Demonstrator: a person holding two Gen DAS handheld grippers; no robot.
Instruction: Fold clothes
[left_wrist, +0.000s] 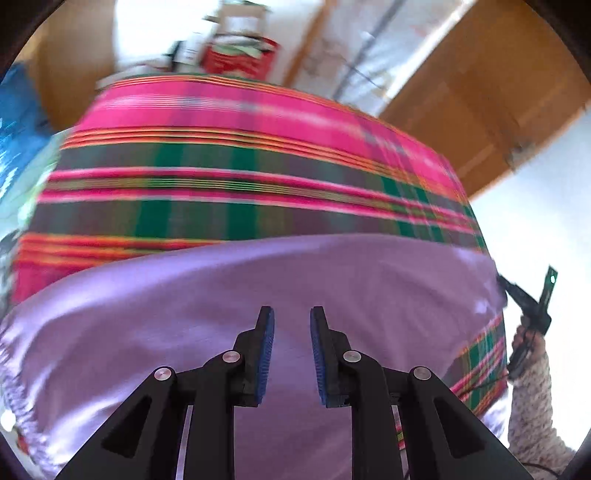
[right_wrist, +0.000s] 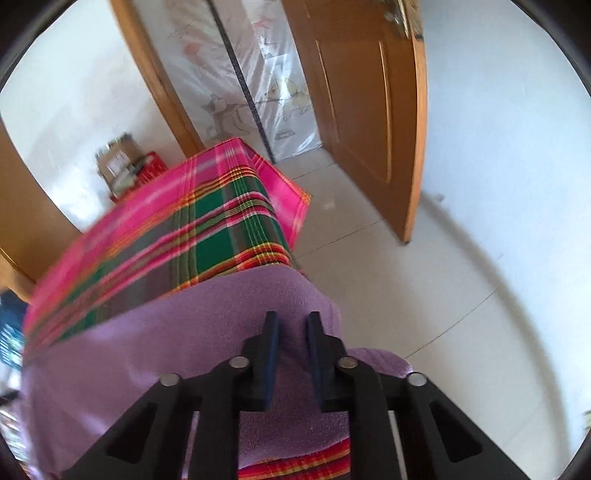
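Over the table with the bright pink, green and red checked cloth (left_wrist: 229, 173), I am holding both tools above a soft purple fleece garment (left_wrist: 332, 280). It is lying spread flat on the near part of the table, which I think makes it easy to fold. One edge is hanging a little over the table's right side.

My left gripper (left_wrist: 292, 325) is hovering just over the purple fleece. Its blue pads have a gap between them and nothing is in that gap, so it is let go.

My right gripper (right_wrist: 292, 328) is sitting over the garment's right corner. Its jaws are looking nearly closed, with a thin gap. I cannot see any cloth pinched there, so I am not sure it is grabbing anything.

Behind the table, some red and brown boxes (right_wrist: 129, 166) are standing by the white wall. A brown wooden door (right_wrist: 369, 110) is hanging open on the right. Nothing is lying on the garment or blocking the way.
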